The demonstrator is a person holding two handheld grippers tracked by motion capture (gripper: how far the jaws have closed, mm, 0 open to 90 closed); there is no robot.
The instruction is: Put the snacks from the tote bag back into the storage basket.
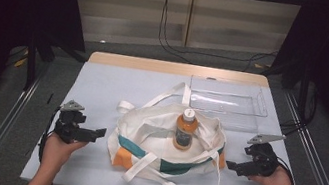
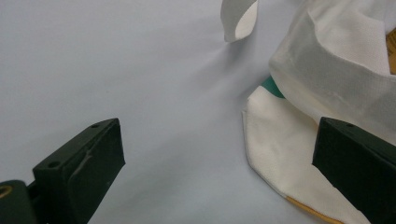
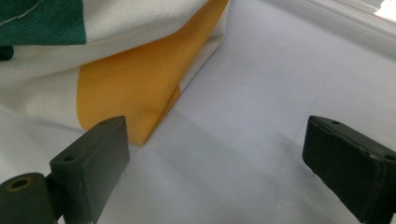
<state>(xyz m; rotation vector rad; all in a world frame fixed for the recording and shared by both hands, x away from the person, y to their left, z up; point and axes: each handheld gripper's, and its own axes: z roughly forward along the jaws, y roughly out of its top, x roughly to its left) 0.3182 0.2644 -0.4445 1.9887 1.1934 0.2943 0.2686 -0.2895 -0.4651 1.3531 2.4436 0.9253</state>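
**Flanking an open tote bag with two empty tools**

Lying at the middle of the counter (image 1: 103, 82), the white tote bag (image 1: 163, 145) with green and orange panels sits with its mouth spread open and its straps trailing to the near and far sides. An orange bottle (image 1: 185, 129) with a white cap rests inside the bag, its cap toward the far side. A clear plastic tray (image 1: 227, 103) stands empty at the far right, just beyond the bag. Judged from this arrangement, the work with the bag and bottle is at an early stage: nothing is gripped, and the bottle has not been lifted out.

The left tool (image 1: 97, 133) hovers just left of the bag, jaws spread wide; in the left gripper view the bag's white edge (image 2: 299, 140) lies beside the right-hand jaw, without a grip. The right tool (image 1: 232, 167) hovers just right of the bag, jaws likewise wide apart, with the orange corner (image 3: 135, 88) of the bag ahead of them and bare counter between them.
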